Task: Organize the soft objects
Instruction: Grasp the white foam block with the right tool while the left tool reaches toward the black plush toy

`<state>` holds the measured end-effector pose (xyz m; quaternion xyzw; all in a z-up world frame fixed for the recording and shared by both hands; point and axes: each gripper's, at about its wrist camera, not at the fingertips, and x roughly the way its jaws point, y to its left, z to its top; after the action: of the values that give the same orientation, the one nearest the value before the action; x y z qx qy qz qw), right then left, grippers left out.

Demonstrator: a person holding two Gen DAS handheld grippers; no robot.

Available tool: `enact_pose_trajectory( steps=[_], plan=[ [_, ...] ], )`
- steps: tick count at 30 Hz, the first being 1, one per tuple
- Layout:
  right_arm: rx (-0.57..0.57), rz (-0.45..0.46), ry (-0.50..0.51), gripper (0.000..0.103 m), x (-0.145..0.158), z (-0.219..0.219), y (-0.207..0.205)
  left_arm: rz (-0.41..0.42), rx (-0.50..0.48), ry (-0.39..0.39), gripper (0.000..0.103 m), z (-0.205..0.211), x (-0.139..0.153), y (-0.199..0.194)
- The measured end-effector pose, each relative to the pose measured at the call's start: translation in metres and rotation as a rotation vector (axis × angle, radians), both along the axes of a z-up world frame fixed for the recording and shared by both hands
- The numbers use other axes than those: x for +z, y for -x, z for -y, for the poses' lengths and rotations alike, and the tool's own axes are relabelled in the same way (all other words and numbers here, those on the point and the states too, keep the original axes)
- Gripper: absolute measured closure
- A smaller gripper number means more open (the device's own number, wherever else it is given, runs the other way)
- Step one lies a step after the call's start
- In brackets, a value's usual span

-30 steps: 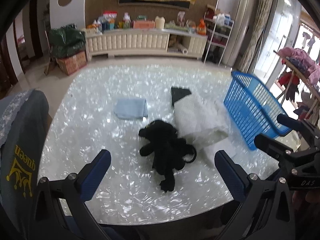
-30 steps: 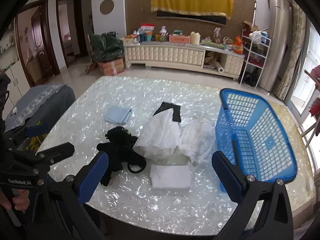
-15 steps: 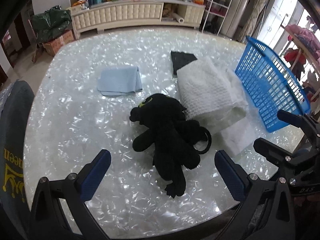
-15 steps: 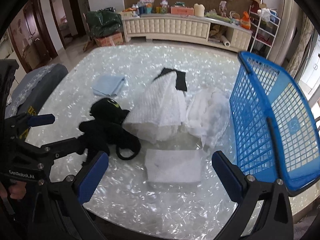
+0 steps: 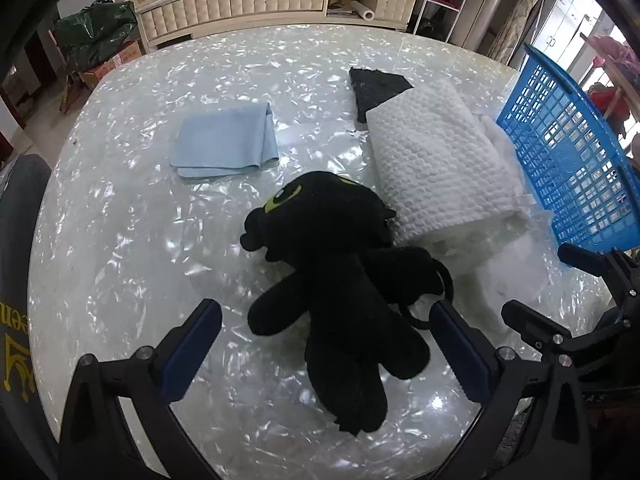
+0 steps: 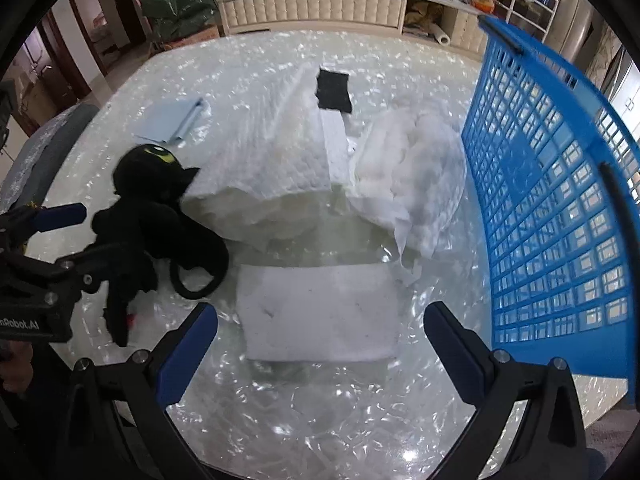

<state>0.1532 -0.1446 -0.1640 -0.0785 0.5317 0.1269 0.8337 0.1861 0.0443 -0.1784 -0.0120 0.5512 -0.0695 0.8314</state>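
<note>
Left wrist view: light blue cloth [image 5: 226, 141] upper left, black plush toy [image 5: 336, 276] center between the released jaws of the left gripper [image 5: 326, 354], white knit cloth [image 5: 434, 164] right of center, blue basket [image 5: 568, 160] far right. Right gripper [image 6: 320, 356] jaws released over flat white pad [image 6: 318, 312], lower center.
</note>
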Motion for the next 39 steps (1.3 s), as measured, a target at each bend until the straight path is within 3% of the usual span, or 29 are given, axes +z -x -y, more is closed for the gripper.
enact_pose_trajectory(
  steps=[14,16,26,31,35,39],
  plan=[
    [-0.058,-0.110,0.049,0.001,-0.035,0.003,-0.013,-0.029,-0.042,0.006,0.000,-0.003,-0.016,-0.015],
    [-0.067,-0.104,0.033,0.008,-0.038,0.003,-0.013,-0.026,-0.037,0.004,0.000,-0.004,-0.018,-0.015],
    [-0.044,-0.051,0.032,0.020,-0.043,-0.003,-0.010,-0.044,-0.034,-0.031,0.000,0.006,-0.024,-0.013],
    [-0.040,-0.017,0.011,0.037,-0.035,0.000,-0.008,-0.061,-0.023,-0.033,0.000,0.009,-0.031,-0.010],
    [-0.044,-0.016,-0.016,0.037,-0.028,0.015,-0.008,-0.066,-0.031,-0.050,0.000,0.015,-0.037,-0.009],
    [-0.034,-0.004,-0.022,0.053,-0.022,0.017,-0.003,-0.071,-0.060,-0.091,0.000,0.025,-0.045,-0.008]
  ],
)
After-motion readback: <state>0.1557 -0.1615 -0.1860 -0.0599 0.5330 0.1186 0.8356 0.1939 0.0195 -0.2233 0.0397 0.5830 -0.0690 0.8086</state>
